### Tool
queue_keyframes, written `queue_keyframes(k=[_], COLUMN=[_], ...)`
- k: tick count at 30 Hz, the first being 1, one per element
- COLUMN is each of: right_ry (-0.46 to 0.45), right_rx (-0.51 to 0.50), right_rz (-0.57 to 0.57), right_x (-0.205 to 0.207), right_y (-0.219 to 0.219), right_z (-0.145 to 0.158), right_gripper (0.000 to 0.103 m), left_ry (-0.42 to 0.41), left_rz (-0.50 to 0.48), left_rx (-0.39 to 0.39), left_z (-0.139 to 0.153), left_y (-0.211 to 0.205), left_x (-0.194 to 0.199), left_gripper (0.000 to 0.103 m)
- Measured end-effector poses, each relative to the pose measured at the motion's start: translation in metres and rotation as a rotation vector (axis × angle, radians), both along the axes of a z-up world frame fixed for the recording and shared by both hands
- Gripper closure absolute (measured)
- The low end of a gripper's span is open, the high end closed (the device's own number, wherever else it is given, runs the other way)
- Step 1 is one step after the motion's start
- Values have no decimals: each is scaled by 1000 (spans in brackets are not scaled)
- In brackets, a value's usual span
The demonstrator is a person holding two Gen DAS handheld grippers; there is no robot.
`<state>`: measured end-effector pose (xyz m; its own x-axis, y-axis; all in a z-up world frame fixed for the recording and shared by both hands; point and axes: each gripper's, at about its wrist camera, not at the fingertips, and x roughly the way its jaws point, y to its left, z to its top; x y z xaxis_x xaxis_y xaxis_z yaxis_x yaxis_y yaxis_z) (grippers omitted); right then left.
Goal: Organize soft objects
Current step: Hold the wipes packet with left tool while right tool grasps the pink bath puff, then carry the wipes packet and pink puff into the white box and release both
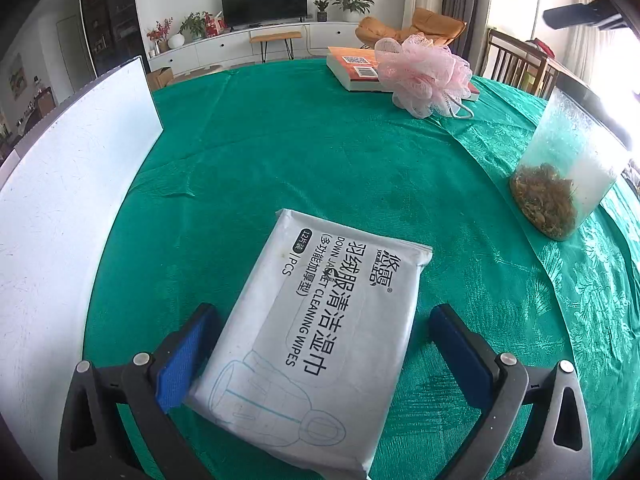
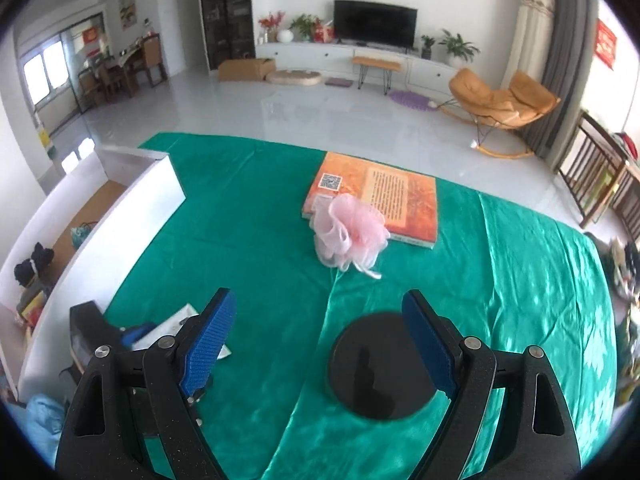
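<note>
The pack of cleaning wipes lies flat on the green tablecloth, between the fingers of the left gripper. That claw stands apart; its left pad is at or just beside the pack's long edge (touching or a hair off, the picture does not settle it), while its right pad stands clear with a strip of cloth showing in between. The pack runs forward past the fingertips, tilted slightly to the right.

Ahead of the left claw the cloth is bare for a good stretch. To its left rises the white wall of a box, close alongside. Forward and to the right stands a clear jar with brown dried matter at its bottom, near the table's right edge. Farther ahead, the pink bath pouf rests against an orange book, near the far edge.

The right gripper is also apart and holds nothing. Below it, toward its right finger, shows a round black lid. Straight ahead lies the pouf, well apart, overlapping the book's near corner, with open cloth between. The box lies to this claw's left, its top open (some dark items inside).
</note>
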<state>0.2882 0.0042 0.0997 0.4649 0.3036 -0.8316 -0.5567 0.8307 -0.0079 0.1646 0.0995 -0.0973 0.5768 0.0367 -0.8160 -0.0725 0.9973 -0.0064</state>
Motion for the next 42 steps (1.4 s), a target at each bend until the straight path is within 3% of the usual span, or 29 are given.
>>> queue_keyframes(k=[3, 6, 12, 14, 15, 16, 17, 22, 26, 28, 32, 35, 38, 41, 42], right_ry=[120, 210, 296, 295, 296, 301, 290, 208, 128, 109, 176, 295, 305, 240, 213], right_rx=[-57, -75, -257, -264, -252, -232, -190, 86, 278, 336, 428, 551, 589, 611, 621], right_rz=[-39, -51, -113, -118, -120, -137, -145, -207, -338, -421, -565, -654, -692, -685, -679], right_x=[60, 94, 128, 129, 127, 127, 124, 98, 66, 45, 8, -10, -28, -47, -54], right_y=[11, 28, 63, 65, 64, 60, 55, -5, -93, -145, -231, -273, -287, -283, -281], right_z=[-23, -42, -93, -98, -98, -95, -87, -16, 38, 47, 10, -60, -120, -139, -138], right_gripper=[16, 16, 16, 22, 63, 91, 92, 92, 92, 92, 91, 91, 91, 71, 45], left_ry=[0, -1, -1, -1, -1, -1, -1, -2, -2, -2, -2, -2, -2, -2, -2], left_rz=[1, 3, 4, 4, 4, 4, 4, 4, 5, 5, 5, 5, 5, 5, 5], left_rx=[-1, 0, -1, -1, -2, -2, -2, -2, -1, -1, -1, -2, -2, -1, -1], left_z=[1, 1, 1, 1, 1, 1, 1, 1, 1, 1, 0, 0, 0, 0, 0], left_y=[0, 0, 0, -1, -1, -1, -1, -1, -1, -1, -1, -1, -1, -1, -1], left_x=[1, 1, 2, 2, 2, 2, 1, 2, 2, 2, 2, 2, 2, 2, 2], left_gripper=[0, 0, 0, 0, 0, 0, 0, 0, 0, 0, 0, 0, 0, 0, 0])
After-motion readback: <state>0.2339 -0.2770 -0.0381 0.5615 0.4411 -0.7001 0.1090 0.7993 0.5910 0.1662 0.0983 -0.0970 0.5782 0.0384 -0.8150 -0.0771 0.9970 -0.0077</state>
